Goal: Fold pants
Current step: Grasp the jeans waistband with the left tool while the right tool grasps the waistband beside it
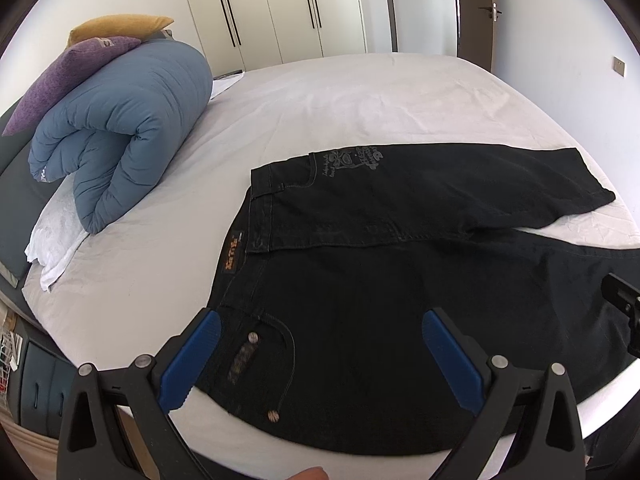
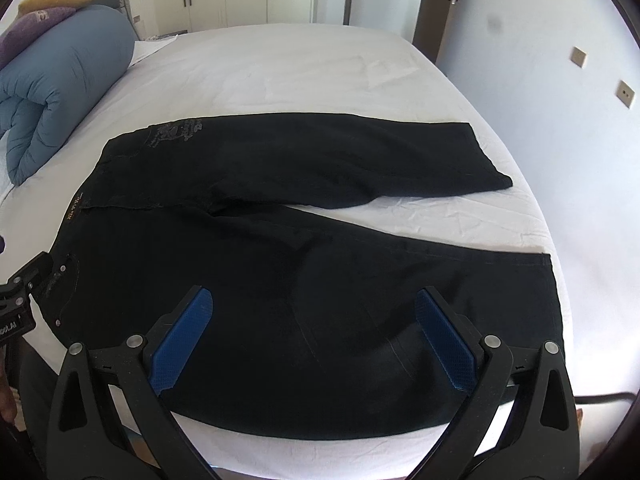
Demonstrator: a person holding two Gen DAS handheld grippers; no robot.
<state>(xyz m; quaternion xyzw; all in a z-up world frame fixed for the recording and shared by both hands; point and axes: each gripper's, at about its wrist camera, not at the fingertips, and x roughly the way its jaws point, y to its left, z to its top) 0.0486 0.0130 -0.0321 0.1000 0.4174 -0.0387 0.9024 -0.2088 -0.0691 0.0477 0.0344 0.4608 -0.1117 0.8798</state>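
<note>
Left gripper (image 1: 320,326): spread wide and gripping nothing, hovering over the waist end of the pants; black frame, ribbed blue pads (image 1: 192,360).
Right gripper (image 2: 314,304): likewise splayed and empty, poised above the near leg, its blue pads (image 2: 444,342) carrying a fine cross-hatch texture.
Pants (image 1: 360,292): black denim, laid flat on the bed with the waistband toward the rolled duvet and the legs running off to the right; the far leg lies a little apart from the near one, leaving a wedge of sheet between them.
Pants details: orange-lettered waistband patch (image 1: 232,249), metal rivets by the pocket (image 1: 253,337), pale grey embroidery (image 1: 354,160) on the far hip.
Containers: nothing here holds anything; a dark drawer unit (image 1: 40,392) stands closed beside the bed.
Bed (image 1: 340,100): white fitted sheet, lightly creased, rounded by the lens.
Duvet (image 1: 120,128): blue, quilted, rolled into a thick bundle at the left end of the bed, well apart from the pants.
Cushions: a purple one (image 1: 60,80) leans on the duvet, with a mustard one (image 1: 116,26) behind it.
White cloth (image 1: 56,236): textured, tucked beneath the duvet.
Room: cream wardrobe doors (image 1: 272,4) with long dark handles, a brown door (image 1: 476,12) with a lever handle, pale walls with switch plates (image 2: 625,93).
Person: a fingertip (image 1: 310,473) shows at the bottom edge of the left wrist view.
</note>
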